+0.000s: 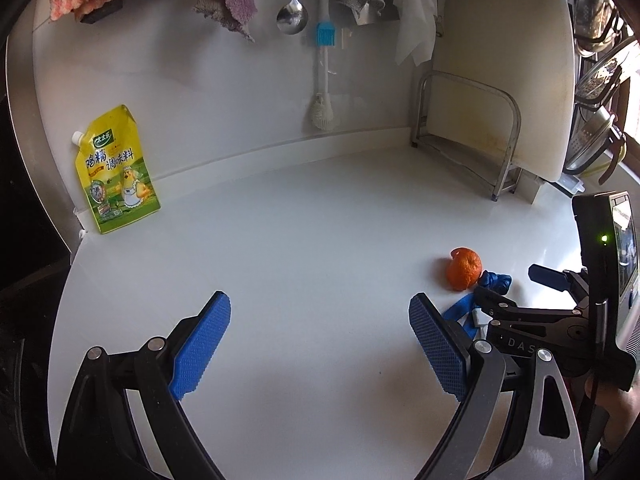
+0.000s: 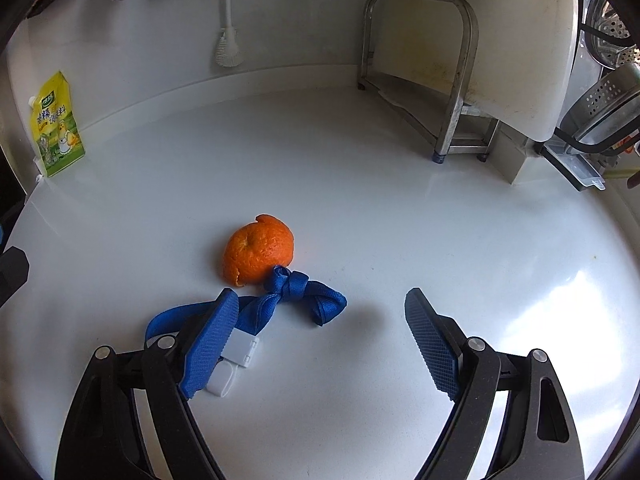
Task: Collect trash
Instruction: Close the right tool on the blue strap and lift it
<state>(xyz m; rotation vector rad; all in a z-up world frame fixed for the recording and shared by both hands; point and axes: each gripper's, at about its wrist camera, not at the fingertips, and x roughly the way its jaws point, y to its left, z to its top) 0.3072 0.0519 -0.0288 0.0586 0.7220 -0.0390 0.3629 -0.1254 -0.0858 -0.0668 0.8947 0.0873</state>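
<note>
Both sets of fingers spread wide, nothing held: left gripper point(image 1: 320, 344), right gripper point(image 2: 320, 336). Orange peel point(image 2: 258, 250) sat on counter point(image 2: 360, 200), touching knotted blue strap point(image 2: 288, 300). Risk: snagging strap with peel, given the contact. No bin in view. Strap's white clip point(image 2: 236, 356) partly hidden behind left pad.

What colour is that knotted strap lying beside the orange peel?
The knotted strap is bright blue, with a white clip at one end; the right wrist view shows it best.
</note>
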